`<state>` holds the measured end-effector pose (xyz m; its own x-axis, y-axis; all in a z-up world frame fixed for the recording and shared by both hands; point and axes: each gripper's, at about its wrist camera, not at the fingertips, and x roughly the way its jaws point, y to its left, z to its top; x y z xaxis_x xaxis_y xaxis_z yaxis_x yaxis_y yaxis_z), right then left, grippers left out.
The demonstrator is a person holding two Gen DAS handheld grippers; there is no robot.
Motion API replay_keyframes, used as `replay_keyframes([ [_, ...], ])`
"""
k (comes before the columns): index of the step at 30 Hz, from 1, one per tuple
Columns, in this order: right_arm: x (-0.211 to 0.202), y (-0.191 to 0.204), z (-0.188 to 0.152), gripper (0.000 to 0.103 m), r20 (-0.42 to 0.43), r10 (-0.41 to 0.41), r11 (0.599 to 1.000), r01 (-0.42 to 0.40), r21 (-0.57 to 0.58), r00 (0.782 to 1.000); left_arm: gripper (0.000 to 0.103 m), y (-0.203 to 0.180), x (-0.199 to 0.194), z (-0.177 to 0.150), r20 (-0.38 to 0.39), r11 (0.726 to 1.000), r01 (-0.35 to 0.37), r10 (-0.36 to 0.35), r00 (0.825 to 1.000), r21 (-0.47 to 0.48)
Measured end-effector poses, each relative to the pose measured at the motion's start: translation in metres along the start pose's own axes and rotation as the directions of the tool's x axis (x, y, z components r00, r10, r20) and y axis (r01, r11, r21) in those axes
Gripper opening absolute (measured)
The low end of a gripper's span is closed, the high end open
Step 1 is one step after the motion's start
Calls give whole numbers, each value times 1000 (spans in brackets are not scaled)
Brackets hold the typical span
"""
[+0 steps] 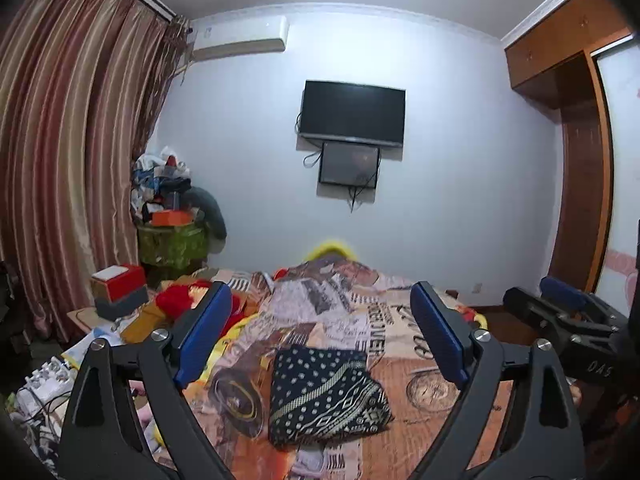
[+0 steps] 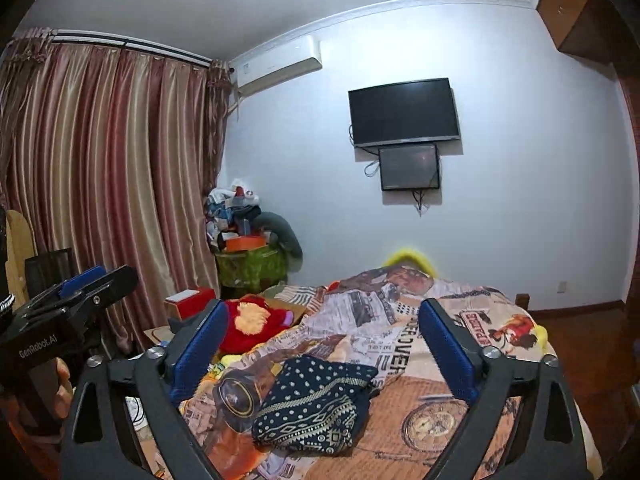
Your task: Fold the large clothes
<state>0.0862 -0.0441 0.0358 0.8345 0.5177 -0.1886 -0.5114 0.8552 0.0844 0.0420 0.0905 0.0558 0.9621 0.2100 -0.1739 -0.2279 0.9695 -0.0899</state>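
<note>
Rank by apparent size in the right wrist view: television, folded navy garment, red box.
1. Folded navy garment, though nearness to the camera inflates it.
2. Television.
3. Red box, plainly smallest.

We see a dark television mounted on the far wall, a smaller screen just beneath it, an air conditioner near striped curtains, a wooden wardrobe, and a red box beside the bed.

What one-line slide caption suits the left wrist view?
Open left tool raised above a folded navy dotted knit garment on a newspaper-print bedspread.
</note>
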Motion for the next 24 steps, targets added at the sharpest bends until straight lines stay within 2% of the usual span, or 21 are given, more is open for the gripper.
replay_keyframes([
  [3, 0, 1, -4, 103, -17, -14, 1000, 14, 2, 1000, 97, 0, 2, -7, -24, 1000, -14, 14, 1000, 1],
  [11, 3, 3, -17, 103, -65, -35, 999, 36, 11, 997, 98, -4, 5, -20, -53, 1000, -15, 16, 998, 23],
  [24, -1, 5, -20, 103, -64, -58, 998, 58, -8, 996, 98, -4, 4, -21, -59, 1000, -3, 5, 998, 21],
])
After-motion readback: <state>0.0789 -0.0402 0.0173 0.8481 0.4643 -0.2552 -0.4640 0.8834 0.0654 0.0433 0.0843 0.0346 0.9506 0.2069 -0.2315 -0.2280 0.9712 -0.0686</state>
